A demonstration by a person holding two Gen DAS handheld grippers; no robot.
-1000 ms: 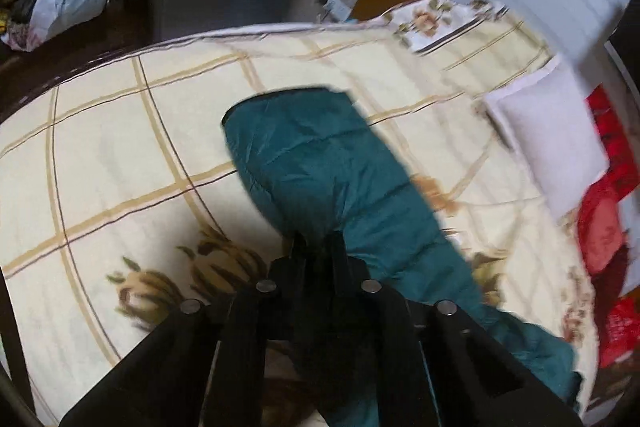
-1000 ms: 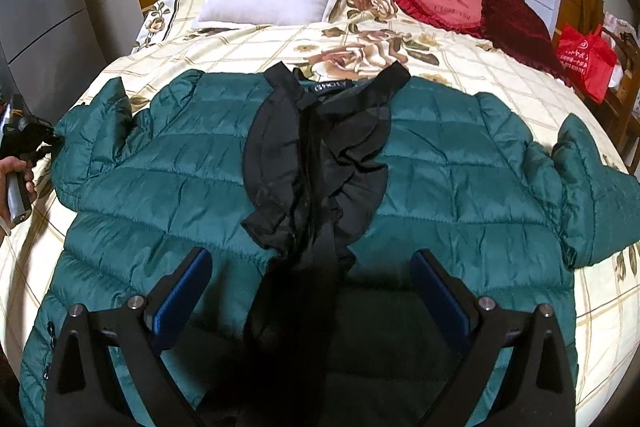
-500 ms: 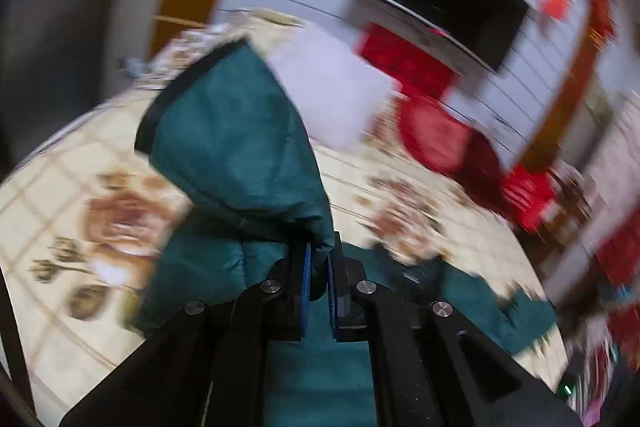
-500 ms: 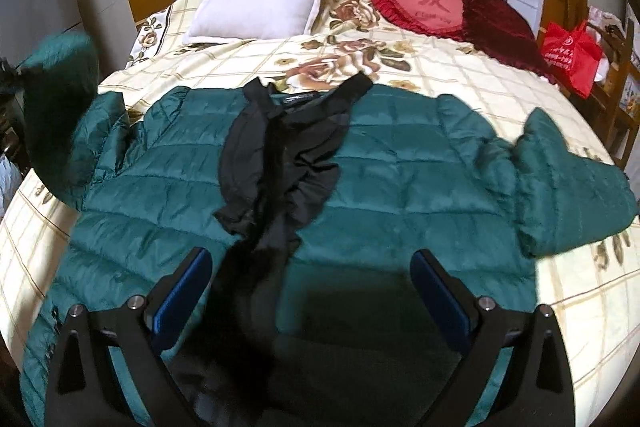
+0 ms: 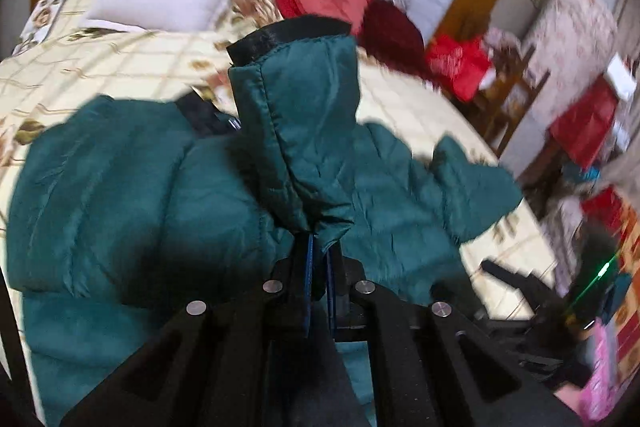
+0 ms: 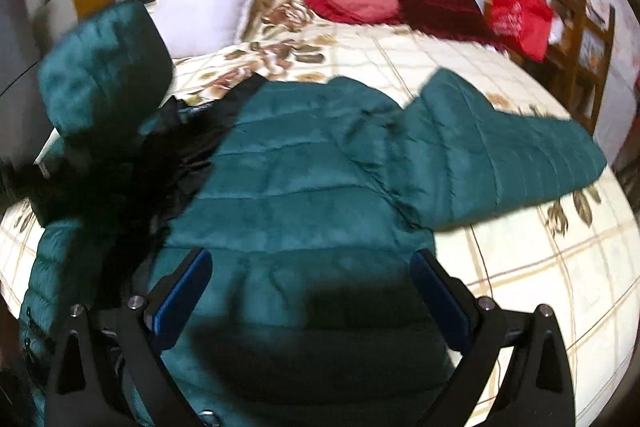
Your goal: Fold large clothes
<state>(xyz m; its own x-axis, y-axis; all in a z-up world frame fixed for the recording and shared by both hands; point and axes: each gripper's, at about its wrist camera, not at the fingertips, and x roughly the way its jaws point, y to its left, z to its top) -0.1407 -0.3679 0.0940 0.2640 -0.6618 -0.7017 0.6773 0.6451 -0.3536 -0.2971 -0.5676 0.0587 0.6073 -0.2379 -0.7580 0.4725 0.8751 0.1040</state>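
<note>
Left hand-held gripper (image 5: 318,259) has its two fingers squeezed together on the end of the left sleeve (image 5: 298,131) of a green puffer jacket (image 6: 304,195). It holds the sleeve up in the air, so the black cuff (image 5: 288,37) stands high and the sleeve hangs over the body of the jacket. The jacket lies flat on the bed (image 6: 520,267), with its collar end toward the white pillow (image 6: 208,11) and its bottom edge close to the person. A black lining strip (image 6: 188,163) runs down the middle of it. The right hand-held gripper (image 6: 312,291) hangs just above the bottom part of the jacket with its blue pads (image 6: 180,295) wide apart and nothing between them. The right sleeve (image 6: 500,163) sticks out flat to the right side, across the bed cover. The thing that matters most is where the lifted sleeve sits: it is on the left side, and the middle of the jacket lies to the right of it. So I think the left hand-held gripper needs to carry the sleeve sideways to the right and lay it across the chest. The left one is the nearer one for this, since it already has the sleeve. The right sleeve looks like a job for the right hand-held gripper later. The pictures are a bit blurry.
</note>
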